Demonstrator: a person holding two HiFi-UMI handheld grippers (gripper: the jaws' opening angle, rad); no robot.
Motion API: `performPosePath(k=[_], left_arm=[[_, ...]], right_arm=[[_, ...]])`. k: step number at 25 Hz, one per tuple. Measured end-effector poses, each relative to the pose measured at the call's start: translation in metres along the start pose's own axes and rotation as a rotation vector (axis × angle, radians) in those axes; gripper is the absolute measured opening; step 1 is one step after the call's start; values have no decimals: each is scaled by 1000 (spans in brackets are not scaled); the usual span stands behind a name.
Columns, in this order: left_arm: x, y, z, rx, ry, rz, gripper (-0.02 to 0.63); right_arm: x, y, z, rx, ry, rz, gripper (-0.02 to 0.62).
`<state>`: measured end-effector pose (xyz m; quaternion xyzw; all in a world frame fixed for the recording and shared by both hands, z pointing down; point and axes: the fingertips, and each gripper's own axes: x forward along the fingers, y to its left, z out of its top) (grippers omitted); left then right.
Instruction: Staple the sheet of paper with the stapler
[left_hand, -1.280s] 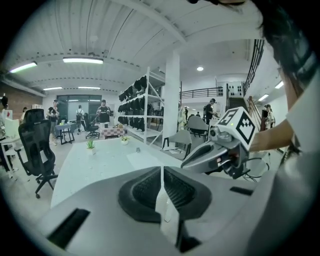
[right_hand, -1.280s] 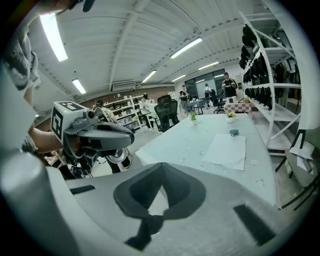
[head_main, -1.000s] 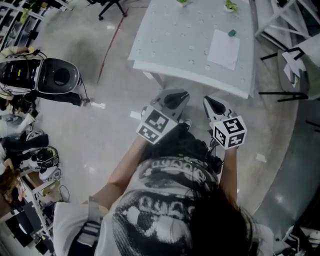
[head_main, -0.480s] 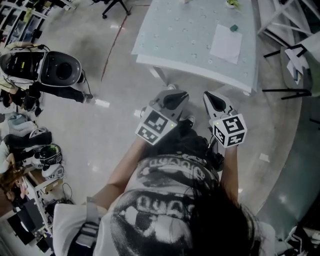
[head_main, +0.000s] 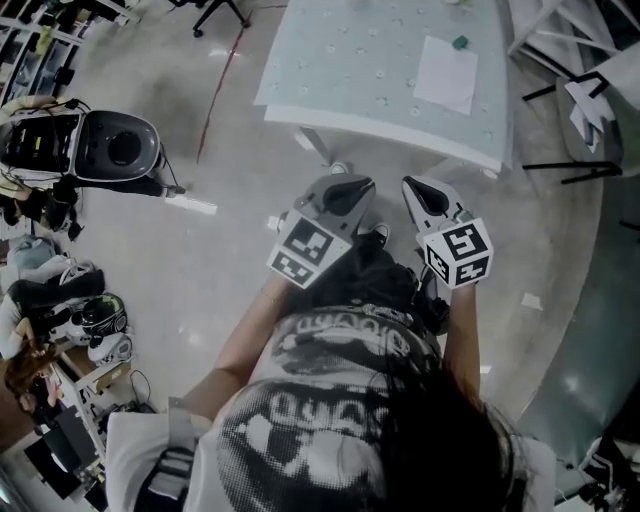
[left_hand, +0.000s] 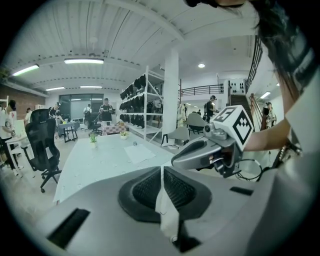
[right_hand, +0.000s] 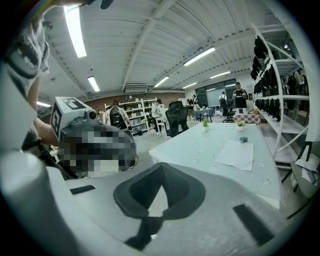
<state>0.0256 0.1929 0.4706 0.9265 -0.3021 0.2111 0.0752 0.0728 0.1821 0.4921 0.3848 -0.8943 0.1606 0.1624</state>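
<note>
status: both tongs closed and empty, short of the table

1. tongs. i read the left gripper (head_main: 345, 188) in its own view: the two dark pads meet at the tips, with only a thin pale slit behind them, and nothing sits between them. the right gripper (head_main: 425, 195) reads the same in its own view: jaws drawn together, nothing clamped. each carries its marker cube at the rear.

2. position of the tongs. in the head view both grippers are held side by side, close but not touching, in front of the person's printed shirt (head_main: 330, 400). they hang over the glossy floor (head_main: 220, 250), on the near side of the table, and both point toward it.

3. task items. the sheet of paper (head_main: 446, 75) lies flat on the pale table (head_main: 340, 70), toward its right side as the head view shows it. a small green object (head_main: 460, 42) sits at the sheet's far edge, near the right corner; it is too small for me to identify, and i cannot tell whether it rests on the sheet or just beyond it. neither gripper touches the sheet, the object or the table.

4. surroundings. the right gripper view shows two small potted plants (right_hand: 205, 121) at the table's far end, a black office chair (right_hand: 175, 120) beyond the left edge, and white shelving (right_hand: 280, 100) on the right. the head view shows a round black machine (head_main: 110, 148) on the floor at far left.
</note>
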Motion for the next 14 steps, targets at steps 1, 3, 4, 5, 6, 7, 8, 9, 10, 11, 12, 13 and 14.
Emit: performPosePath(k=[1,3,4,5,6,7,8,9,10,11,12,13,14], left_arm=[[2,0,0,-1,2,-3,15],[5,-2,-1,-2,7,-12,15],[5,-3,0,-1,8,-16,15],[5,-4,0,-1,10,-19,15],[5,-4,0,0,11,-20,15],[5,-4,0,2,11,-21,15],[5,-4,0,3,11,-21,15],[5,-3,0,4,12,-21,15],[5,-2,0,5,12,-20,15],[6,-1,0,5,12,-19,15],[6,0,-1,3,11,-16,15],[7,1,-1,1,10,-13,15],[7,2,-2,0,9,-10,15]], right_arm=[[0,-1,-1,0,4,1,-2],[-1,-3,-2,-2,12,3,-2],[-1,-4,-2,-3,15,5,-2],[-2,-4,-3,-3,17,6,-2],[-2,-4,-3,-5,19,7,-2],[-1,-5,-4,-6,21,7,-2],[-1,-6,-4,-7,22,7,-2],[0,-7,-4,-8,23,6,-2],[0,-8,-5,-9,24,5,-2],[1,-9,-6,-11,25,5,-2],[2,-11,-6,-12,26,5,-2],[3,-12,-7,-15,27,4,-2],[4,-14,-7,-18,29,4,-2]])
